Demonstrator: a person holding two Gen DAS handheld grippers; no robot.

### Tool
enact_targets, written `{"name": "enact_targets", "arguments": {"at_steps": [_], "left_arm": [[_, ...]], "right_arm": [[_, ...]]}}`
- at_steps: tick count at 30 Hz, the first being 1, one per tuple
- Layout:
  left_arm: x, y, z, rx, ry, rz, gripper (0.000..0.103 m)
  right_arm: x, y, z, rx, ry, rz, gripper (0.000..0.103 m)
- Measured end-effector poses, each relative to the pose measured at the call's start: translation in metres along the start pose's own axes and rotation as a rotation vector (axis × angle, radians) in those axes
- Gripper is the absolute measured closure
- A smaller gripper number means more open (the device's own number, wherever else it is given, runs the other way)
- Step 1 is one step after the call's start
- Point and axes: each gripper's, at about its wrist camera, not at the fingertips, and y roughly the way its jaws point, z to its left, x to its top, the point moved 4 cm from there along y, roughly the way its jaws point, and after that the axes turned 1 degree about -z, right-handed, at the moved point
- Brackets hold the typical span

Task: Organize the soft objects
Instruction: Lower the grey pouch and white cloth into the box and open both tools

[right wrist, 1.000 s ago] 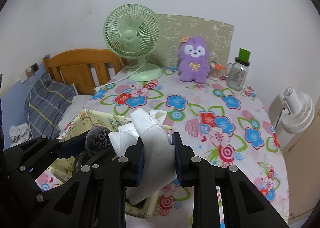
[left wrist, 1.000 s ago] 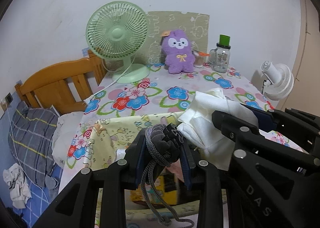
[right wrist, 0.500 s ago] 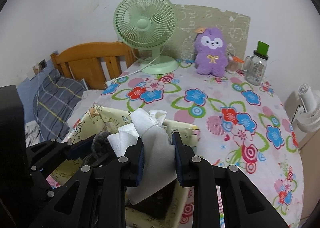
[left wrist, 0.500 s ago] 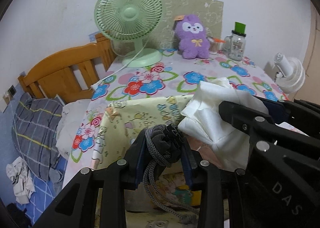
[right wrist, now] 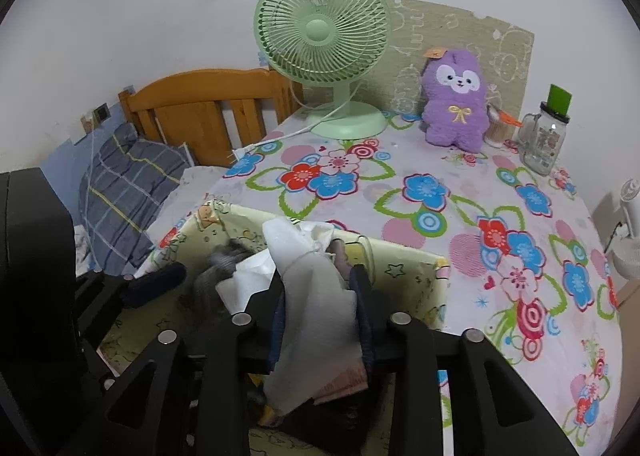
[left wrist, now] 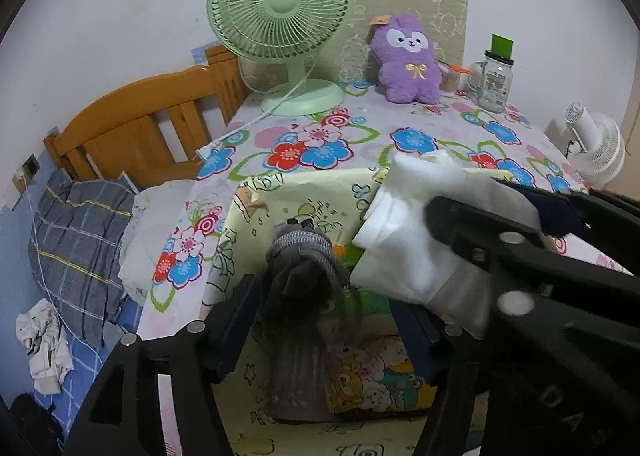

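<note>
Both soft items are over the pale-yellow cartoon-print storage box (left wrist: pixel 280 200) at lower centre of frame; neither has settled inside yet, so I judge the drop as under way.

My left gripper (left wrist: pixel 324 320): jaws opening, wide, pads clear of the grey knit item (left wrist: pixel 300 268), which hangs between them, ribbed, with a braided cord.

My right gripper (right wrist: pixel 320 320): jaws opening only slightly, white cloth (right wrist: pixel 316 296) between the pads, apparently touching them. Cloth thin, matte, crumpled into a loose fold.

The purple plush toy (right wrist: pixel 456 96), fleecy and upright at upper right, is untouched on the floral tablecloth (right wrist: pixel 460 208).
</note>
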Motion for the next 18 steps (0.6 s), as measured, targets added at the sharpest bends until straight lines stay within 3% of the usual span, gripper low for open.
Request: {"name": "enact_targets", "arguments": {"at_steps": [6,12,18], "left_arm": [[0.001,-0.009,-0.003,-0.022,0.006,-0.022,0.020],[-0.001,-0.015,-0.004,-0.025,0.010,-0.034,0.017],[-0.004,-0.024,-0.011,-0.034,0.018,-0.052,0.016]], "right_arm": [[-0.001,-0.001,0.003,-0.011,-0.034,-0.019,0.036],[-0.002,-0.008,0.001,-0.027,-0.040,-0.046,0.015],[-0.007,-0.016,0.005,-0.045,-0.062,-0.052,0.010]]}}
